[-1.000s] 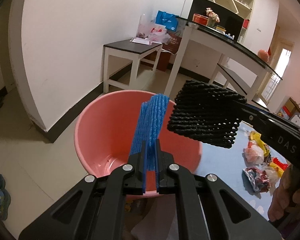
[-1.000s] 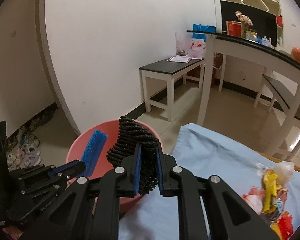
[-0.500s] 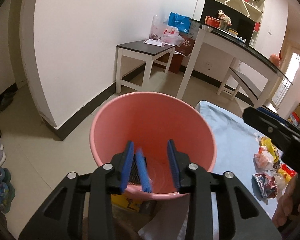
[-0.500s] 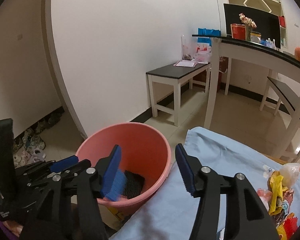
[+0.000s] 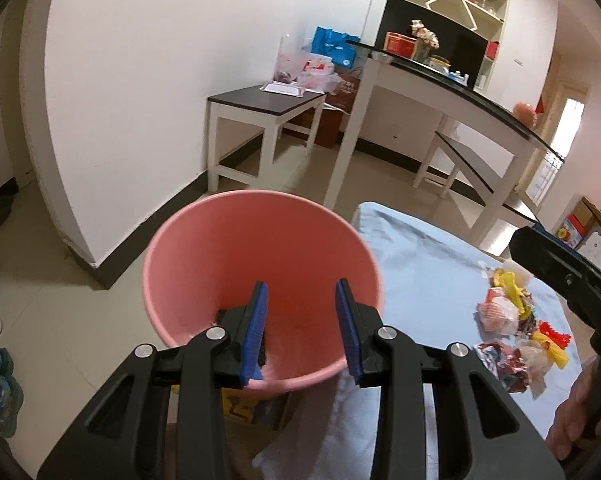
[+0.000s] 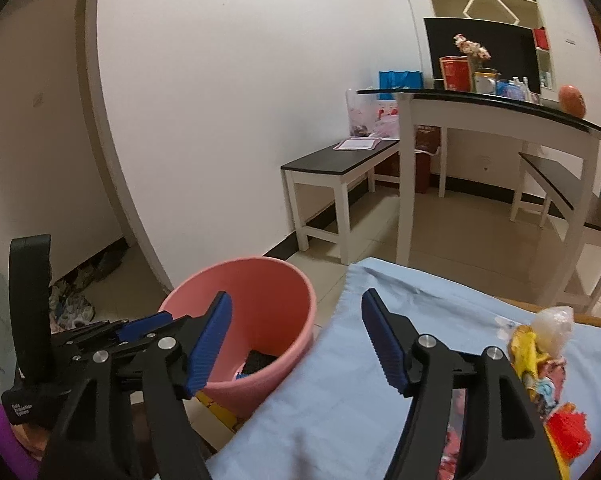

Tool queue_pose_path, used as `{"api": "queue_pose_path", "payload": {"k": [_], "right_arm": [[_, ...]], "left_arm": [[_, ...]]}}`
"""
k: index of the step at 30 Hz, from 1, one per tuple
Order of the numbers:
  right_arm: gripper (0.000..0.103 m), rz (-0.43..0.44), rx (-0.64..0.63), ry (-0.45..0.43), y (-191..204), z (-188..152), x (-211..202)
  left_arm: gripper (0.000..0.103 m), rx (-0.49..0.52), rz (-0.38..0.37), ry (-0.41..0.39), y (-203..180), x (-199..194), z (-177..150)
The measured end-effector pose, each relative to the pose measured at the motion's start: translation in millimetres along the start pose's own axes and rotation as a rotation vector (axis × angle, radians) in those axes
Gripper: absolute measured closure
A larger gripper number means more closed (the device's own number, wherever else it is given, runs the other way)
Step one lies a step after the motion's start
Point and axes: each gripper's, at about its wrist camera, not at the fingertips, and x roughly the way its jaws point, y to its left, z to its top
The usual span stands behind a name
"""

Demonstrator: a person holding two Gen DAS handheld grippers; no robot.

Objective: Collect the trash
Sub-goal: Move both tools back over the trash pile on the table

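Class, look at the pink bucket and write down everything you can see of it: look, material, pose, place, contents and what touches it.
The pink bucket is round, smooth and plastic-looking, wider at the rim than the base. It stands upright and open on the floor, at the corner of the blue cloth. At the bottom lies a black mesh piece, with a sliver of blue beside it. The cloth's edge hangs close to its side; contact cannot be judged. Neither gripper touches it.
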Motion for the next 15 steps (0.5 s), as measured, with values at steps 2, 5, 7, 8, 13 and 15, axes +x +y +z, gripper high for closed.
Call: {"api": "queue_pose_path", "payload": {"k": [2, 5, 7, 8, 13, 15], "right_arm": [[0.036, -0.015, 0.011, -0.007, -6, -2, -9], [0.036, -0.034, 0.029, -0.008, -18, -7, -21], [0.036, -0.048, 0.039, -0.008, -25, -9, -29], [0.036, -0.061, 0.044, -0.011, -31, -12, -35], [0.036, -0.124, 0.07, -0.023, -55, -21, -60], [0.036, -0.147, 0.075, -0.029, -65, -26, -71]], "left_arm": [[0.068, 0.008, -0.018, 0.003, -7, -1, 0], [0.068, 0.031, -0.037, 0.003, -19, -2, -2], [0.068, 0.05, -0.05, 0.007, -29, -3, -3], [0.068, 0.059, -0.057, 0.009, -34, -2, -4], [0.068, 0.096, -0.101, 0.025, -58, 2, -7], [0.068, 0.11, -0.115, 0.03, -67, 3, -8]]}}
